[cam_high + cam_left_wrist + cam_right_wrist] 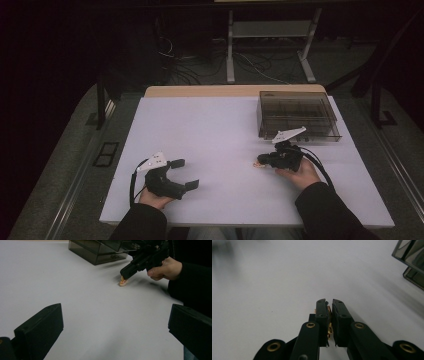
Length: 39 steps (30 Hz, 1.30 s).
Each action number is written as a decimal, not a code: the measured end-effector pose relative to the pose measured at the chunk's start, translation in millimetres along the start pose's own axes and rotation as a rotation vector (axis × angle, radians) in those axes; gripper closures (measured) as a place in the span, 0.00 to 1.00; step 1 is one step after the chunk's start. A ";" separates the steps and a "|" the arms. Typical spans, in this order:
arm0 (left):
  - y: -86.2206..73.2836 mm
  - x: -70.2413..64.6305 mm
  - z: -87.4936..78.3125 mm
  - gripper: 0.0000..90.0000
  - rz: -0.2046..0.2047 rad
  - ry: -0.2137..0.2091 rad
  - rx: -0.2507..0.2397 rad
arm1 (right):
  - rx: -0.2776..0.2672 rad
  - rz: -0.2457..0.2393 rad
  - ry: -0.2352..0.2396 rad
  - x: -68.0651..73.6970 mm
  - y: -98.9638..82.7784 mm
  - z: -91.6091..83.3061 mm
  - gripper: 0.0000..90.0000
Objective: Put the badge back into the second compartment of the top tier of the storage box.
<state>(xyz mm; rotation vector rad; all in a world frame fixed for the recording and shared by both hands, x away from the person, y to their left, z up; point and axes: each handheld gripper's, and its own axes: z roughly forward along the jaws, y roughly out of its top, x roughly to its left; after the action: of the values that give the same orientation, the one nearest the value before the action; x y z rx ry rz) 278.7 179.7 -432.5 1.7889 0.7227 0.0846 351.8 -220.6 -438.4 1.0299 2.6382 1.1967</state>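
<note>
Small orange-and-white piece (123, 282), too small to identify, touching the white table (220, 130) right of frame centre, pinched in the near-closed jaws of the right gripper (329, 322). Probably a grasp just made; next move likely a clean lift, perhaps toward the smoky transparent box (297, 114) at upper right. Left gripper (186, 174) at lower left, jaws wide and empty, resting low over the table.

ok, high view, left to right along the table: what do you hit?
left gripper, jaws apart with nothing between them → small orange-and-white object, pinched at the tips of the right gripper → smoky clear plastic box, farther back on the table.
</note>
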 end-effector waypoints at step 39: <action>-0.6 0.7 -1.4 0.00 -0.004 0.005 -0.005 | 0.094 0.076 0.093 1.3 7.5 -20.9 0.97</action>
<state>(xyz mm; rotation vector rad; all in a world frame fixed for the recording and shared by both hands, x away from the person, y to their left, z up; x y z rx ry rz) 278.5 181.3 -432.7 1.7832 0.7293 0.0874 348.2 -229.8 -418.4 1.1257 2.7741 1.1732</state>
